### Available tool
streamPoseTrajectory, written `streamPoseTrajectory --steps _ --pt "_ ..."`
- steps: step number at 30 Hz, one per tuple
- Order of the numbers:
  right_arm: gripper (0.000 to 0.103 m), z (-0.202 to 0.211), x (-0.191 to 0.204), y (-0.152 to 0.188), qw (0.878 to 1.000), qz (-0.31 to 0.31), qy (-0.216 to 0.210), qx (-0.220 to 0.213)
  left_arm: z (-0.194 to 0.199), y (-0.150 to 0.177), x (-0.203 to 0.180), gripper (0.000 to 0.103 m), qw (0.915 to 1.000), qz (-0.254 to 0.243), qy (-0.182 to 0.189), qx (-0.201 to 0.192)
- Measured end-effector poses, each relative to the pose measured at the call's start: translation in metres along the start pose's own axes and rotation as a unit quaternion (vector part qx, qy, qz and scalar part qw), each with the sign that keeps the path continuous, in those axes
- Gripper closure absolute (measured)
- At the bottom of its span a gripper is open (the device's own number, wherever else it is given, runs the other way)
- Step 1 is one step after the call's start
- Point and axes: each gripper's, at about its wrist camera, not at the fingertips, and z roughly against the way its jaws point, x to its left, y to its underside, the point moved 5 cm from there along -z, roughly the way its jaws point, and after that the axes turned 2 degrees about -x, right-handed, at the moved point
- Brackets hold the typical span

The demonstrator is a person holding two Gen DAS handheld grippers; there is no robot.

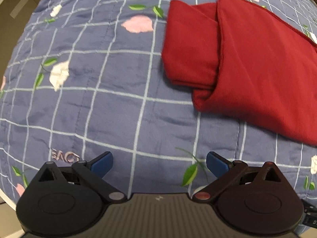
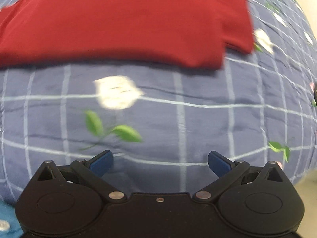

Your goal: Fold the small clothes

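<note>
A red garment (image 1: 247,59) lies folded flat on a blue checked quilt (image 1: 99,103), at the upper right in the left wrist view. A folded-in part sticks out on its left side. My left gripper (image 1: 159,163) is open and empty, above the quilt, near and to the left of the garment. In the right wrist view the red garment (image 2: 122,21) spans the top, blurred. My right gripper (image 2: 160,163) is open and empty over the quilt (image 2: 178,119), short of the garment's near edge.
The quilt has white grid lines, embroidered flowers and green leaves. A brown surface (image 1: 13,10) shows past the quilt's far left edge. A blue cloth item (image 2: 7,218) sits at the bottom left of the right wrist view. Pale floor (image 2: 305,186) shows at the right.
</note>
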Motion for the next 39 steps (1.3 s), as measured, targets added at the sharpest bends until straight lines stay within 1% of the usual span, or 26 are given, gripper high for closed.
streamPoseTrajectory --steps 3,5,7,8,9,10,12,16,20,22,24,26,28,30,33,35,36,39 --pt "0.001 0.004 0.018 -0.002 1.0 0.025 -0.004 -0.006 -0.004 0.005 0.0 0.001 0.9999 0.002 0.01 0.012" --pt "0.001 0.009 0.026 -0.007 0.999 0.034 0.003 -0.023 -0.003 0.007 0.0 0.001 0.9997 0.003 0.018 0.014" --pt "0.001 0.018 0.029 -0.016 0.998 0.038 0.014 -0.052 -0.001 0.009 0.001 0.001 0.9996 0.002 0.024 0.012" --pt "0.001 0.023 0.03 -0.023 0.996 0.037 0.019 -0.074 0.0 0.009 0.002 0.001 0.9996 0.002 0.026 0.011" --pt "0.001 0.03 0.029 -0.033 0.994 0.038 0.026 -0.1 0.001 0.01 0.003 0.001 0.9996 0.001 0.028 0.009" --pt "0.001 0.034 0.03 -0.043 0.992 0.039 0.03 -0.118 0.002 0.01 0.004 0.001 0.9996 0.0 0.029 0.007" --pt "0.001 0.038 0.032 -0.068 0.989 0.043 0.036 -0.14 0.002 0.01 0.006 0.001 0.9996 -0.001 0.028 0.005" --pt "0.001 0.036 0.036 -0.119 0.984 0.044 0.05 -0.166 0.004 0.012 0.007 0.001 0.9996 -0.004 0.029 0.003" --pt "0.001 0.032 0.043 -0.16 0.98 0.032 0.044 -0.19 0.002 0.015 0.012 0.001 0.9994 -0.007 0.033 0.001" --pt "0.001 0.024 0.044 -0.172 0.979 0.042 0.051 -0.193 0.005 0.017 0.016 0.001 0.9985 0.006 0.055 -0.003" --pt "0.001 0.014 0.05 -0.177 0.98 0.06 0.058 -0.183 0.004 0.018 0.02 0.001 0.997 0.022 0.074 -0.006" --pt "0.001 0.008 0.055 -0.175 0.98 0.073 0.058 -0.176 0.005 0.018 0.02 0.001 0.9954 0.037 0.088 -0.007" --pt "0.001 0.008 0.06 -0.164 0.978 0.081 0.062 -0.179 0.006 0.016 0.019 0.001 0.994 0.048 0.099 -0.006" --pt "0.001 0.009 0.062 -0.146 0.978 0.08 0.058 -0.184 0.007 0.013 0.017 0.001 0.9923 0.054 0.111 -0.011" --pt "0.001 0.0 0.064 -0.118 0.981 0.095 0.045 -0.162 0.008 0.005 0.014 0.001 0.9904 0.055 0.125 -0.02" --pt "0.001 0.0 0.062 -0.102 0.979 0.099 0.039 -0.177 0.007 -0.001 0.008 0.001 0.989 0.058 0.134 -0.025" --pt "0.001 0.001 0.06 -0.097 0.978 0.093 0.035 -0.181 0.006 -0.004 0.005 0.001 0.9887 0.06 0.135 -0.027" --pt "0.001 -0.002 0.052 -0.091 0.983 0.053 0.018 -0.174 -0.001 -0.017 0.004 0.001 0.9885 0.07 0.131 -0.031"
